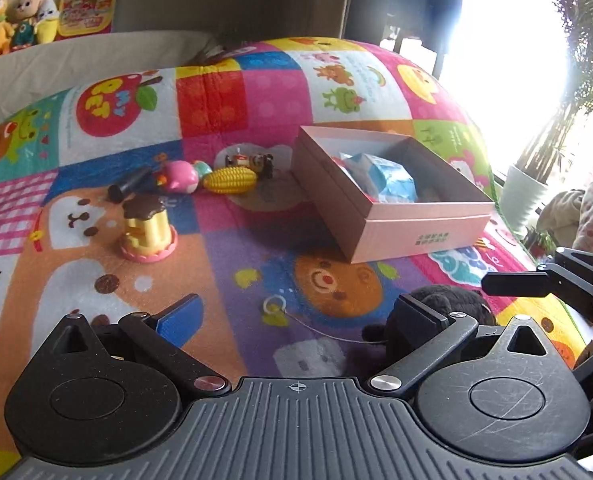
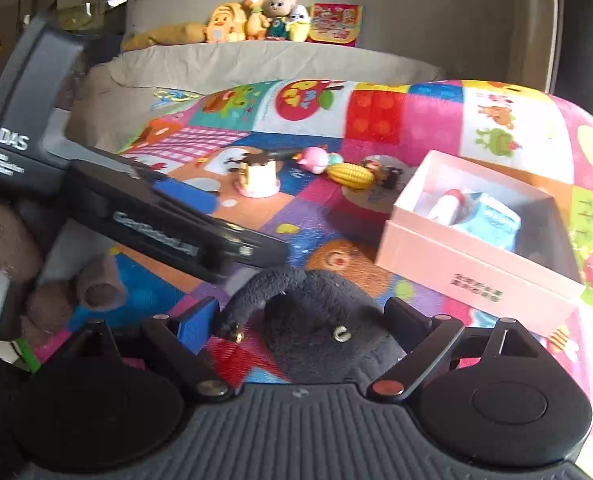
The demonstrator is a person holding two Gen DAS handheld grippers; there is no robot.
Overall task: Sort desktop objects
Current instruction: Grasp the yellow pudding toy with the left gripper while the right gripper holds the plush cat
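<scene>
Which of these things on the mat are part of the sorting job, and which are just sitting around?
Part of the job:
pink box
toy corn
pink round toy
pudding toy
dark plush toy, between the right gripper's open fingers

Just lying about:
stuffed dolls on the ledge
potted plant by the window

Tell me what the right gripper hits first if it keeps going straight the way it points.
The right gripper would meet the dark plush toy first: it already sits between the open fingers, nothing else in front. Whether the pads touch it is unclear. Beyond lies the patchwork mat.
</scene>
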